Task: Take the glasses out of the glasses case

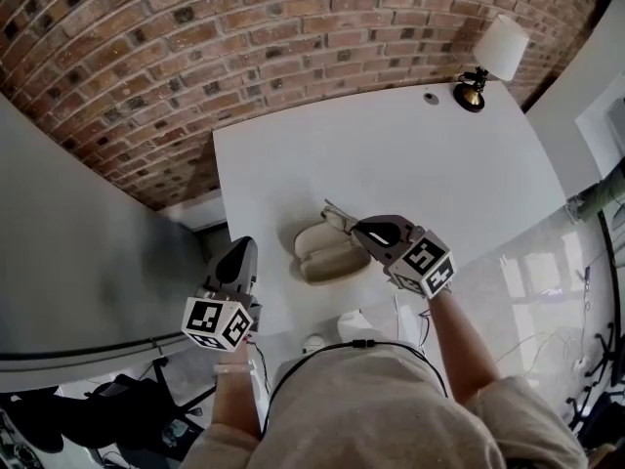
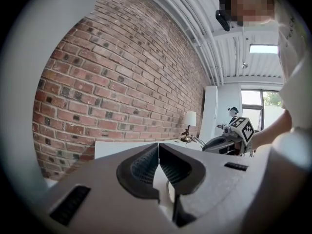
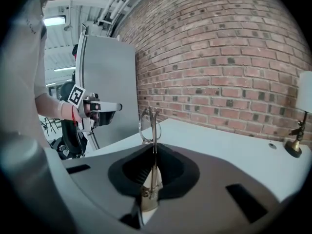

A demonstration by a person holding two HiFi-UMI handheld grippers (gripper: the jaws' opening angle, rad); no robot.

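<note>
Fingers [image 3: 136, 172] of right gripper [image 3: 154, 150] clamped on folded thin-rimmed metal glasses [image 3: 146, 126], long axis along fingers, lenses pointing forward, above open beige clamshell case [image 1: 327, 254] on white table [image 1: 391, 154]; left gripper [image 2: 159, 147] fingers [image 2: 144, 167] together, empty.

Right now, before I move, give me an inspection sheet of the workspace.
Surface: white table.
Job's things: glasses case open on the table; glasses held off it.
Clutter: lamp and small round item at the far edge.
Grippers: right gripper jaws shut on glasses; left gripper jaws shut, empty.
Cables: black cable near the person's chest.
Surroundings: brick wall, grey cabinet.
</note>
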